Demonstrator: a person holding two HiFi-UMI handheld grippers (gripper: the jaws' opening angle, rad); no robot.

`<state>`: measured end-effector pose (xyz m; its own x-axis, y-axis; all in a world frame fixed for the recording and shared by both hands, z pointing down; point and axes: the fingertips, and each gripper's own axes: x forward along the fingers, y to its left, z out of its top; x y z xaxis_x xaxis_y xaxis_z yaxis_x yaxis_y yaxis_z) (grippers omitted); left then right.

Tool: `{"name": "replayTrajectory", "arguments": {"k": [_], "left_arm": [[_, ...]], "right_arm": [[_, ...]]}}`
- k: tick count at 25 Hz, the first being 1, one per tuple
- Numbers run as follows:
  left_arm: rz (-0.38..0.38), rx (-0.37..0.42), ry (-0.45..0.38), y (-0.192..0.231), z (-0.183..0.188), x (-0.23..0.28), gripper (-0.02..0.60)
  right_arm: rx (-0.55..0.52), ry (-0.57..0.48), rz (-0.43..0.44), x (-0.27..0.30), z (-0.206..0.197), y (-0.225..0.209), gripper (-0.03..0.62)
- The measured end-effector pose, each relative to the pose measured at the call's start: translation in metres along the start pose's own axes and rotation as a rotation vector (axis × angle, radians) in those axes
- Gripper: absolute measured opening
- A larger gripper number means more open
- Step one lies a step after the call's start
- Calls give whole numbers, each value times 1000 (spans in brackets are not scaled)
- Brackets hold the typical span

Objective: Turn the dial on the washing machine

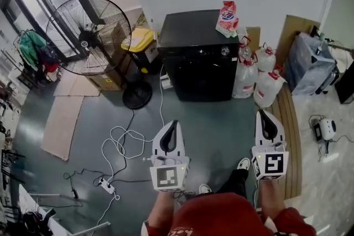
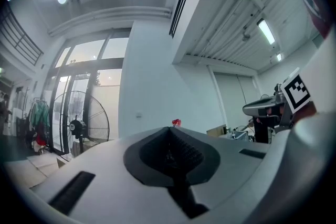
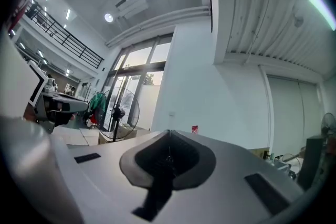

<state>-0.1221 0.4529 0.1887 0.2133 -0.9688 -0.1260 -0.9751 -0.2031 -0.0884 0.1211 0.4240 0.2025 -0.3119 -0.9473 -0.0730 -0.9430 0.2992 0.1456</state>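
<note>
A black washing machine (image 1: pixel 197 58) stands against the far wall, with a small round silver dial (image 1: pixel 225 51) on its front panel at the upper right. A red and white bag (image 1: pixel 227 18) sits on its top; that bag (image 2: pixel 176 123) (image 3: pixel 195 129) peeks over the jaws in both gripper views. My left gripper (image 1: pixel 172 124) and right gripper (image 1: pixel 266 114) are held low near the person's body, well short of the machine, tips tilted upward. Both are shut with nothing between the jaws (image 2: pixel 169 130) (image 3: pixel 168 134). The machine is hidden in both gripper views.
A large standing fan (image 1: pixel 91 36) is left of the machine, with a yellow-lidded bin (image 1: pixel 141 46) and cardboard behind it. Clear bottles and bags (image 1: pixel 257 77) crowd the machine's right side. A white cable (image 1: pixel 124 141) and power strip (image 1: pixel 106 185) lie on the grey floor.
</note>
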Motion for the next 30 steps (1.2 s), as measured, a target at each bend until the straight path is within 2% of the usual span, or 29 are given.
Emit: {"name": "replayTrajectory", "arguments": {"k": [10,21,30], "left_arm": [[16,3,40,-33,-13,67,9],[16,-1,32,-75,-13,157,9],[-22,-13,31,-130,-21,243,9]], "right_arm": [[10,36,-2,46,-20,-62,9],[14,34,-1,102,-33,-137,9],[-18,45,-36,137,-45,-223,9]]}}
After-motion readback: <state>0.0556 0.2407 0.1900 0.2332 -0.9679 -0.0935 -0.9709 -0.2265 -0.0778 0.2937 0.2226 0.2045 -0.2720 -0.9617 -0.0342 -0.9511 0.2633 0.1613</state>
